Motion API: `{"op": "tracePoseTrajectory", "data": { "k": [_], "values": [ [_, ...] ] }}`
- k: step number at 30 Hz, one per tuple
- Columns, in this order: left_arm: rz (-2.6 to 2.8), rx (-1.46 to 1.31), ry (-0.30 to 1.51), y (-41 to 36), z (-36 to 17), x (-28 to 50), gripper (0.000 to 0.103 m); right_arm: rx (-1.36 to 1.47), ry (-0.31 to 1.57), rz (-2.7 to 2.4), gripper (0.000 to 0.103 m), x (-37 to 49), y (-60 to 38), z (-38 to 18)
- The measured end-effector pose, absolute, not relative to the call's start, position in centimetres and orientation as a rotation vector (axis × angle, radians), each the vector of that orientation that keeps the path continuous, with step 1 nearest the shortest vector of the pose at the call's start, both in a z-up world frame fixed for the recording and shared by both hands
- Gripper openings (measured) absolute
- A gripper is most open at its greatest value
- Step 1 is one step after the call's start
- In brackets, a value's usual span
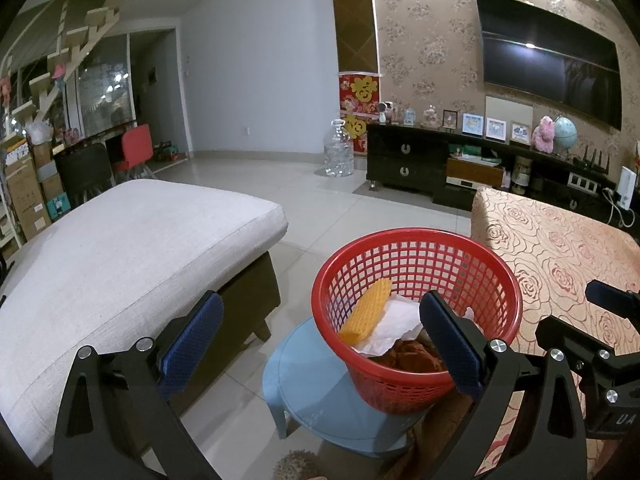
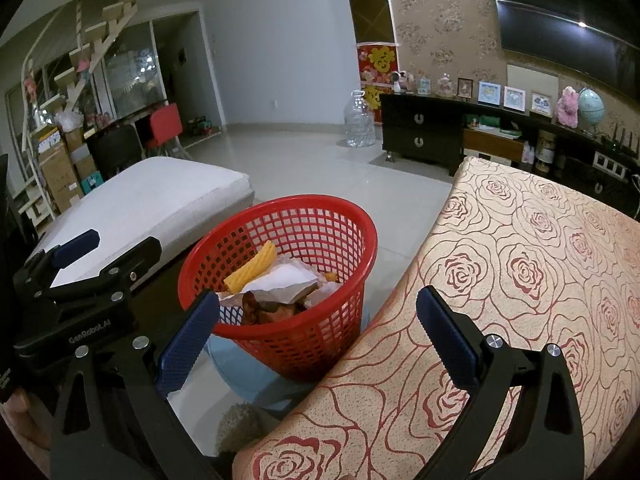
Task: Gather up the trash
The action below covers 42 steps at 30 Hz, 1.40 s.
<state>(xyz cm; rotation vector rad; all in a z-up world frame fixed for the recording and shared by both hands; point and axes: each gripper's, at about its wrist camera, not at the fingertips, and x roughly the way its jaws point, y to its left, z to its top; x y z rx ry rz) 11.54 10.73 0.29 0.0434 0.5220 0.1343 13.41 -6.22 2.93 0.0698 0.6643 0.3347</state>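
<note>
Both your left hand-held gripper (image 1: 320, 344) and right hand-held gripper (image 2: 316, 328) hang released, empty. The trash (image 1: 394, 326) fills the red basket (image 1: 416, 240) perched on a small blue stool (image 1: 308, 396); nudge its rim and it could tip.

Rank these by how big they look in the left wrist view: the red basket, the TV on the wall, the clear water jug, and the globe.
1. Red basket, though it is nearest the camera
2. TV, close to the basket in apparent size
3. Water jug
4. Globe
</note>
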Motion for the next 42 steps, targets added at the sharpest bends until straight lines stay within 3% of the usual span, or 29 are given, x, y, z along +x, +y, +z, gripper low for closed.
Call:
{"op": "tracePoseTrajectory", "data": {
  "k": [42],
  "values": [
    [0.126, 0.032, 0.530, 10.69, -0.04, 11.65, 0.095, 0.056, 0.675, 0.346, 0.096, 13.42, -5.76, 2.47]
  ]
}}
